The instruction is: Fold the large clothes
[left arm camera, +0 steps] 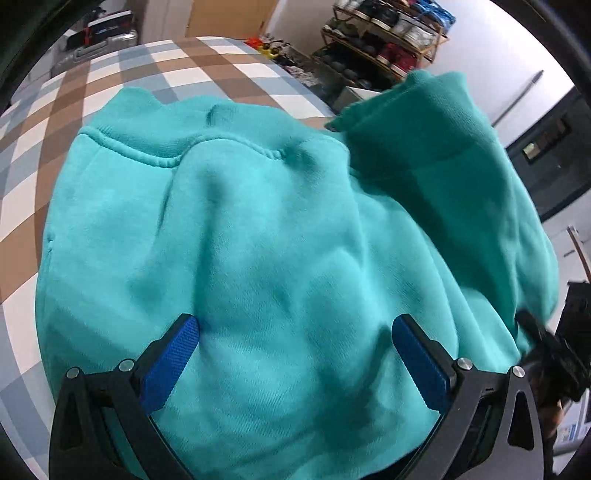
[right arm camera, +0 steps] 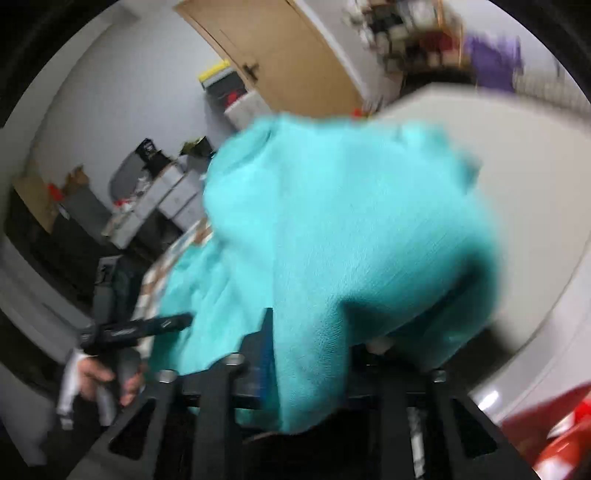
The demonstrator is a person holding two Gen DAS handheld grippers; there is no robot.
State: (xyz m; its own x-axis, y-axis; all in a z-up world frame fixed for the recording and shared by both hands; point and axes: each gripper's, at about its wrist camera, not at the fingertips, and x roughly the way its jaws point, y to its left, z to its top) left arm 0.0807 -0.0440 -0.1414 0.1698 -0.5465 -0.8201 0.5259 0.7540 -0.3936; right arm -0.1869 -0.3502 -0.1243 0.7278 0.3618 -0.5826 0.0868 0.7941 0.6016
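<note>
A teal sweatshirt (left arm camera: 266,229) lies spread on a checked blue, brown and white bedcover (left arm camera: 110,77). My left gripper (left arm camera: 295,332) is open just above the sweatshirt's near part, its blue pads (left arm camera: 170,365) wide apart with cloth between them, not pinched. One side of the sweatshirt (left arm camera: 443,158) is lifted at the right. In the blurred right wrist view my right gripper (right arm camera: 306,354) is shut on that lifted teal cloth (right arm camera: 332,240), which drapes over the fingers. The other gripper (right arm camera: 140,328) shows at the lower left there, held by a hand.
A shoe rack (left arm camera: 384,40) stands past the bed's far right corner, beside a wooden door (left arm camera: 229,18). A dark case (left arm camera: 103,33) sits at the far left. In the right wrist view, boxes and grey furniture (right arm camera: 155,199) line the wall.
</note>
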